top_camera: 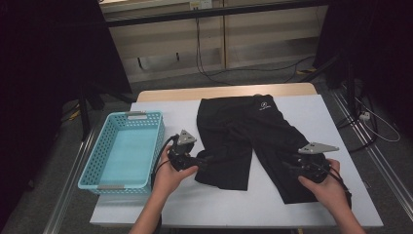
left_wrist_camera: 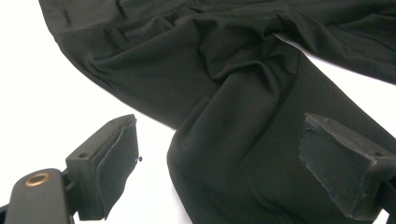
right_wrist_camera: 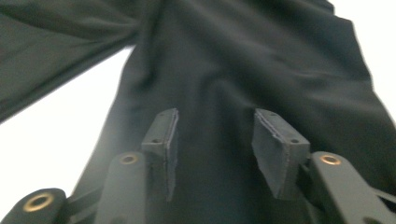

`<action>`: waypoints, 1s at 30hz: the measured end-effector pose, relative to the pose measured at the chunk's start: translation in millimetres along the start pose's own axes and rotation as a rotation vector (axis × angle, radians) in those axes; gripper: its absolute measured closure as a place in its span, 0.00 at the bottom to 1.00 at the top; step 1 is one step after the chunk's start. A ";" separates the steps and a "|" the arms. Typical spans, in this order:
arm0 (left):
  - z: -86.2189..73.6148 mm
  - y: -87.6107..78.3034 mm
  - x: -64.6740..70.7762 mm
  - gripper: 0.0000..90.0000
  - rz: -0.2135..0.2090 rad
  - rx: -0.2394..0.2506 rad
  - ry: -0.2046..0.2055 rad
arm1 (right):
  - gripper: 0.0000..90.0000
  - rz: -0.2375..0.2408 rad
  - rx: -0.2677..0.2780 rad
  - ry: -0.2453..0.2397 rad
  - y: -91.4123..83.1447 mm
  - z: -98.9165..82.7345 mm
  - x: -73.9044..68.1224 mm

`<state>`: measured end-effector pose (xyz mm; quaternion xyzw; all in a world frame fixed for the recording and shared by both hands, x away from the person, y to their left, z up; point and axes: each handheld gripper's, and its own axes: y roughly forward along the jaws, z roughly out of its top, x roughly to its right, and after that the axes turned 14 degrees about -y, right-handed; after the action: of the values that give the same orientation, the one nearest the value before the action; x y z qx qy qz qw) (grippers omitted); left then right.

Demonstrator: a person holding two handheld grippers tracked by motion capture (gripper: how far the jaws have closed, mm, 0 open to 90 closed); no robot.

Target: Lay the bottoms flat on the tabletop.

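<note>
A pair of black shorts lies flat on the white table top, waistband at the far side and both legs toward me. My left gripper is level at the outer edge of the shorts' left leg. Its jaws stand wide open in the left gripper view, one over bare table and the other over the black fabric. My right gripper hovers over the right leg. In the right gripper view its jaws are partly open above the cloth and pinch nothing.
A light blue plastic basket stands at the table's left edge, beside my left hand. Beyond the table are a floor with cables and dark stands at both sides.
</note>
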<state>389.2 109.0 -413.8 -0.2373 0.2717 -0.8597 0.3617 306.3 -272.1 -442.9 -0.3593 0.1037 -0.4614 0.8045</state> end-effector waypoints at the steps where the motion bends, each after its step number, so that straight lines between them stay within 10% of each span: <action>1: -0.3 -0.3 -0.1 0.14 -0.001 -0.001 0.000 | 0.57 0.011 0.007 0.000 0.0 0.6 -4.1; 16: -6.0 2.1 -6.2 0.10 0.010 -0.034 -0.012 | 0.99 0.127 -0.020 -0.030 4.6 -7.1 -35.7; 30: -4.7 3.1 -4.8 0.11 0.009 -0.029 -0.007 | 1.00 0.243 -0.013 -0.092 5.4 4.9 -65.1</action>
<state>390.9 112.2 -420.3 -0.2442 0.2838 -0.8533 0.3629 276.4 -214.9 -453.7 -0.3699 0.1127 -0.3428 0.8562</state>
